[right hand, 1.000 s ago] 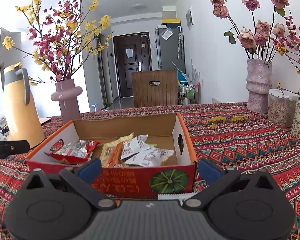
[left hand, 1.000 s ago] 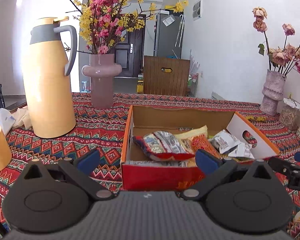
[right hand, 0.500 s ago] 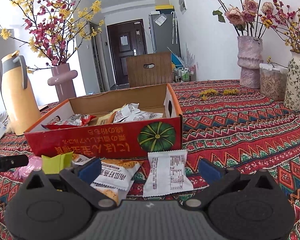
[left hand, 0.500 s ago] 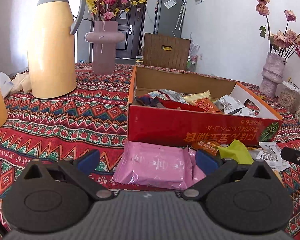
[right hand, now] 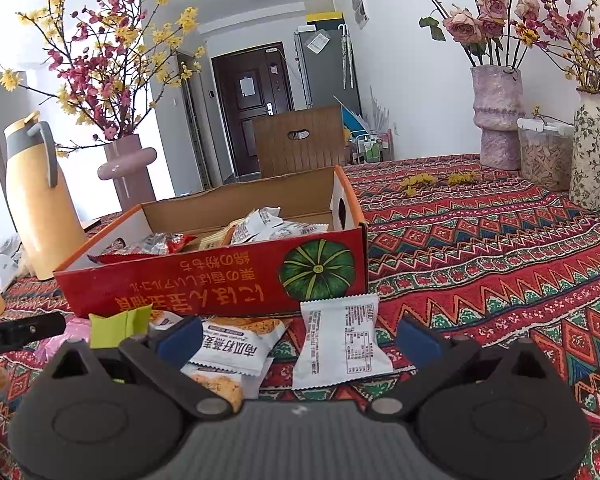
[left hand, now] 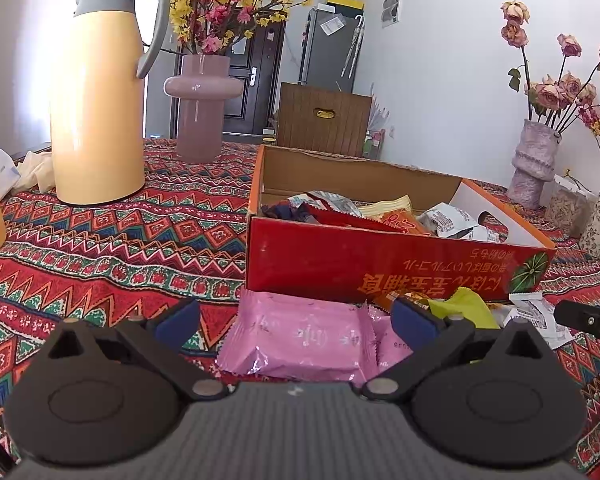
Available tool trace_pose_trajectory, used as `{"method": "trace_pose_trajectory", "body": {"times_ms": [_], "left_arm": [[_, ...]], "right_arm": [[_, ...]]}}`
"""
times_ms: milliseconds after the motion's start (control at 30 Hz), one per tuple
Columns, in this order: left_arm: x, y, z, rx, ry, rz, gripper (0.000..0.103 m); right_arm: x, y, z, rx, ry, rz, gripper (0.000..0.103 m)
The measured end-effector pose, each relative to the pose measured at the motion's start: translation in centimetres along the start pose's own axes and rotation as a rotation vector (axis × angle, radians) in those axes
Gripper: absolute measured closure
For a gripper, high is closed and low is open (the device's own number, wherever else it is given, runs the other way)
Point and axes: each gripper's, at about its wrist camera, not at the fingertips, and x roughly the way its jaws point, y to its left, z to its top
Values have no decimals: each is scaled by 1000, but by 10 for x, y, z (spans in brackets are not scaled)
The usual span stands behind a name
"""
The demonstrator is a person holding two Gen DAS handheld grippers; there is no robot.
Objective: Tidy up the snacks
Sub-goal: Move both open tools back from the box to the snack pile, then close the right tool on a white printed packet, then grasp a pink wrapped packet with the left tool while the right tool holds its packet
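Left gripper [left hand: 296, 320] wide open over pink packet [left hand: 300, 338] at lower centre, right gripper [right hand: 298, 338] spread wide above white packet [right hand: 340, 346], red box [right hand: 220, 280] behind.

"bot.AI" on left gripper [right hand: 20, 334], upside-down script on box [right hand: 204, 280]

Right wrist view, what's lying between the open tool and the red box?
Two snack packets on the tablecloth: a white packet and an orange-printed packet, between the right tool and red box.
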Motion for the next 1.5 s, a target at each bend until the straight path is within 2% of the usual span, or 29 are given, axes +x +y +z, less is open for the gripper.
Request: {"method": "trace_pose_trajectory", "body": {"times_ms": [500, 567, 633, 733, 867, 933, 1067, 1100, 1267, 1500], "left_arm": [[2, 3, 0, -17, 11, -3, 0], [2, 3, 0, -20, 13, -4, 0], [3, 3, 0, -23, 13, -4, 0], [3, 3, 0, -24, 15, -6, 0], [4, 5, 0, -37, 24, -9, 0], [4, 5, 0, -40, 26, -10, 0], [5, 5, 0, -41, 29, -10, 0], [5, 5, 0, -42, 29, -10, 0], [5, 5, 0, -43, 33, -7, 0], [9, 3, 2, -36, 58, 17, 0]], "right_arm": [[39, -17, 15, -60, 167, -130, 1], [47, -17, 16, -76, 190, -128, 5], [54, -16, 18, -87, 209, -132, 15], [61, -15, 19, -83, 221, -120, 17], [64, -13, 17, -77, 214, -105, 20], [64, -12, 16, -86, 205, -106, 32], [62, -11, 15, -93, 184, -119, 48], [61, -10, 14, -97, 176, -120, 58], [55, -10, 12, -95, 136, -116, 59], [41, -23, 14, -17, 59, -103, 59]]}}
